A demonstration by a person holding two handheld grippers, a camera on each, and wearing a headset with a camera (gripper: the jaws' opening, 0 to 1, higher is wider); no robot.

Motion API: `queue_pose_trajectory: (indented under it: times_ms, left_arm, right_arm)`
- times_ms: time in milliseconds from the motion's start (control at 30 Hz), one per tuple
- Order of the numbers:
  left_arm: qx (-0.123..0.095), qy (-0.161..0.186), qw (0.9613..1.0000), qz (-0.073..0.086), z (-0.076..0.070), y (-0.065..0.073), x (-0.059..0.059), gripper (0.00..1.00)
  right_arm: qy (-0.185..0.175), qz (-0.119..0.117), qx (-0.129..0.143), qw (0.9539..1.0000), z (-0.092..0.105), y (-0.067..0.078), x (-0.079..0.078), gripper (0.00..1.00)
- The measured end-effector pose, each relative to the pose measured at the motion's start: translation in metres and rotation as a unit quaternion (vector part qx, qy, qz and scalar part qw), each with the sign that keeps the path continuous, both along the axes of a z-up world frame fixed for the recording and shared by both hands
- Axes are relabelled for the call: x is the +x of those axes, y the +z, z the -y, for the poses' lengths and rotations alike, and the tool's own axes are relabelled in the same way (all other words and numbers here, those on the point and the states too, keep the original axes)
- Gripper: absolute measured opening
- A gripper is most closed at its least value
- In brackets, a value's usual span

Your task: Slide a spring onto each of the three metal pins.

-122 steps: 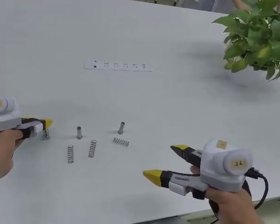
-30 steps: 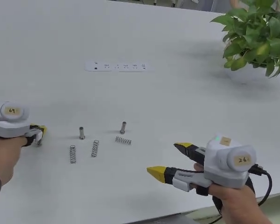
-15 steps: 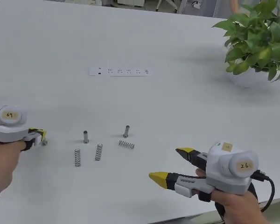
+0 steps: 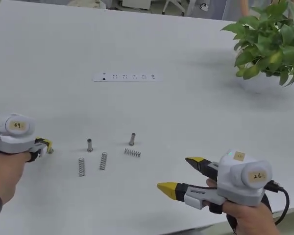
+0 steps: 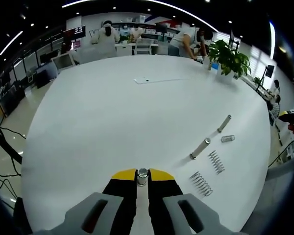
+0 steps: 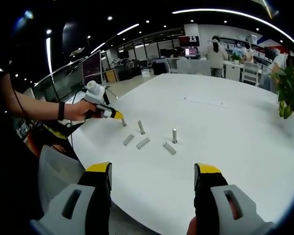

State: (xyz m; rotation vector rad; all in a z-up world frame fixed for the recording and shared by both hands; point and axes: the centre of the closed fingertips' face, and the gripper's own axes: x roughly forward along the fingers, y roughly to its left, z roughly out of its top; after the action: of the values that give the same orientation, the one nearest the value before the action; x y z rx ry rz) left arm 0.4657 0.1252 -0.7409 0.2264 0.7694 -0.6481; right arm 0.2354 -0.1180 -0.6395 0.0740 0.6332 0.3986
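My left gripper (image 4: 48, 147) (image 5: 142, 174) is at the table's left, shut on the top of a small metal pin (image 5: 142, 176) that stands between its yellow tips. Two more pins (image 4: 89, 145) (image 4: 132, 139) stand upright to its right. Three springs (image 4: 81, 166) (image 4: 103, 160) (image 4: 132, 152) lie flat just in front of them. My right gripper (image 4: 181, 174) (image 6: 153, 171) hovers open near the front right with nothing in it. The right gripper view shows the pins (image 6: 141, 127) (image 6: 174, 135), the springs (image 6: 143, 143) and the left gripper (image 6: 112, 114).
A white power strip (image 4: 127, 77) lies flat further back on the white table (image 4: 196, 112). A potted green plant (image 4: 269, 39) stands at the back right. People and desks are in the room beyond the far edge.
The head camera has shifted. My left gripper stays shut on the pin and has edged slightly left, away from the other pins. The right gripper stays open near the front edge.
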Motion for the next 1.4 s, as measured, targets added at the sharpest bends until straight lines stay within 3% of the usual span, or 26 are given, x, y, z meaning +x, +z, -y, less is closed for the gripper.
queue_pose_trajectory:
  times_ms: [533, 800, 1167, 1400]
  left_arm:
    - [0.01, -0.009, 0.9999, 0.003, -0.003, -0.002, -0.002, 0.0]
    - [0.004, -0.005, 1.0, 0.001, -0.005, -0.002, -0.004, 0.01]
    - [-0.009, -0.003, 0.9999, -0.005, -0.003, 0.001, -0.013, 0.18]
    - [-0.013, 0.004, 0.9999, 0.001, -0.01, 0.008, -0.017, 0.2]
  right_arm:
    - [-0.004, 0.0, 0.001, 1.0, 0.002, -0.001, -0.001, 0.67]
    - [-0.002, -0.001, 0.002, 1.0, 0.0, -0.002, -0.001, 0.66]
    - [-0.004, -0.001, 0.003, 1.0, 0.002, -0.002, -0.004, 0.66]
    - [-0.004, 0.0, 0.003, 1.0, 0.002, -0.002, -0.003, 0.66]
